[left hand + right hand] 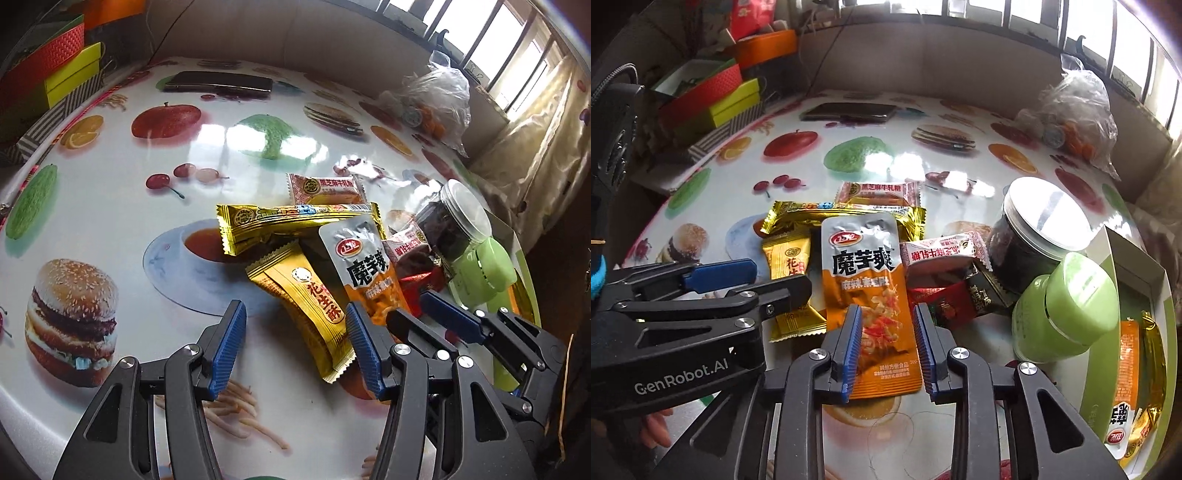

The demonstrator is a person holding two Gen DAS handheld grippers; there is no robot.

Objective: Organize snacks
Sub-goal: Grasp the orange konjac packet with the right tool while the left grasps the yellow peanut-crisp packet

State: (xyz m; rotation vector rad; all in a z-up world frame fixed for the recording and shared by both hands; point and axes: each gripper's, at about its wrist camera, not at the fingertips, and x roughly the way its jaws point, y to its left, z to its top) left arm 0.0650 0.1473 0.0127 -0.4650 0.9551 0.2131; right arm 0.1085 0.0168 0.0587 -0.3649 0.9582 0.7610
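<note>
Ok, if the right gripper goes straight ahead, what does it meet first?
Probably the silver-orange pouch: the right gripper has its open jaws either side of the pouch's lower end already. Height above it is unclear.

The right gripper [886,341] stands open astride the near end of the silver-and-orange konjac packet [866,291]. The left gripper [764,275] reaches in from the left over a gold peanut-crisp packet [786,258]. A green jar [1067,310] lies to the right.

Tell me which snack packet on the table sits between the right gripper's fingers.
The silver-and-orange packet: its lower end lies between the right gripper fingers. The gold packets lie off to the left.
</note>
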